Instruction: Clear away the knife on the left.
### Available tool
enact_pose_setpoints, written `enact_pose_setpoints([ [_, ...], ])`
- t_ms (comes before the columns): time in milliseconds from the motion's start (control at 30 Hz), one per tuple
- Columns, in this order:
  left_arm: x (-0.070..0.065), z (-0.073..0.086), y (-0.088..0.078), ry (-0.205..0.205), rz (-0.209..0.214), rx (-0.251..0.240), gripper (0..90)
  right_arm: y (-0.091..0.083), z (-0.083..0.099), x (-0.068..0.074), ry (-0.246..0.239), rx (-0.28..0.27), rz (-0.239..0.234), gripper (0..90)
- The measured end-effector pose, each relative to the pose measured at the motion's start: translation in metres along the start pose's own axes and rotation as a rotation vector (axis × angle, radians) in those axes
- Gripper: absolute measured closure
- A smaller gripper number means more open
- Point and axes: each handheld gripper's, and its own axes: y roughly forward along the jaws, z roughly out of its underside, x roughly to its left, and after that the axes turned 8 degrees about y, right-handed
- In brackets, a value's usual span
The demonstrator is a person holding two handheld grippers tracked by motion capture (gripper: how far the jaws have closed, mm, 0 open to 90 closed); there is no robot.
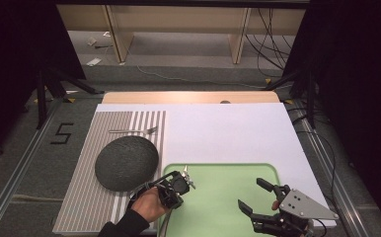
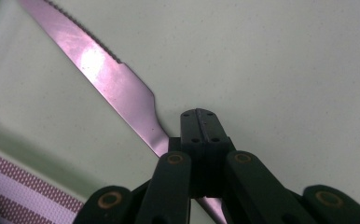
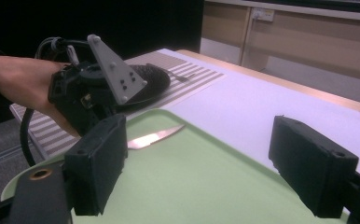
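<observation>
**Knife clamped in the left gripper over the green tray; right gripper held wide open**

The left gripper (image 1: 184, 178) is seen at the near left corner of the green tray (image 1: 228, 170), carried by the person's left hand (image 1: 149, 203). Its 2 black jaws are pressed together on the handle end of a knife (image 2: 117, 81); in the left gripper view the handle is pinched between the closed pads and the serrated blade runs away to the upper left, above the tray's pale green floor. In the right gripper view the blade is seen low over the tray, close to its left rim; whether the tip touches the floor cannot be told.

The right gripper (image 1: 253, 195) is held over the near right part of the tray. Its 2 jaws are spread well apart, with nothing between them and nothing touched by the pads.

To the left of the tray, a dark round plate (image 1: 127, 163) is laid on a striped placemat (image 1: 87, 197), and a fork (image 1: 134, 131) is laid on the mat beyond the plate.
</observation>
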Motion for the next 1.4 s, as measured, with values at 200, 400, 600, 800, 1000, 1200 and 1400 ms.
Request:
enact_pose_setpoints([
  [200, 0.003, 0.007, -0.002, -0.023, 0.014, 0.002, 89.7, 0.001, 0.0, 0.0, 0.0, 0.0, 0.0, 20.3],
  [400, 0.005, 0.011, -0.003, -0.04, 0.021, 0.003, 89.6, 0.001, 0.0, 0.0, 0.001, 0.0, 0.0, 20.3],
  [600, 0.008, 0.013, -0.004, -0.054, 0.049, -0.011, 84.1, 0.001, 0.0, 0.001, -0.001, 0.001, -0.003, 20.3],
  [800, 0.01, 0.013, -0.01, -0.068, 0.115, -0.078, 68.0, 0.001, 0.0, 0.0, -0.001, 0.0, -0.003, 20.3],
  [1000, 0.008, 0.011, -0.012, -0.071, 0.145, -0.11, 50.9, 0.001, 0.0, 0.001, 0.0, -0.002, -0.007, 20.3],
  [1200, 0.009, 0.011, -0.015, -0.068, 0.187, -0.159, 37.3, 0.001, 0.0, 0.001, -0.002, -0.002, -0.007, 20.3],
  [1400, 0.009, 0.011, -0.02, -0.073, 0.22, -0.229, 29.6, 0.001, 0.0, 0.001, -0.003, -0.002, -0.009, 20.3],
])
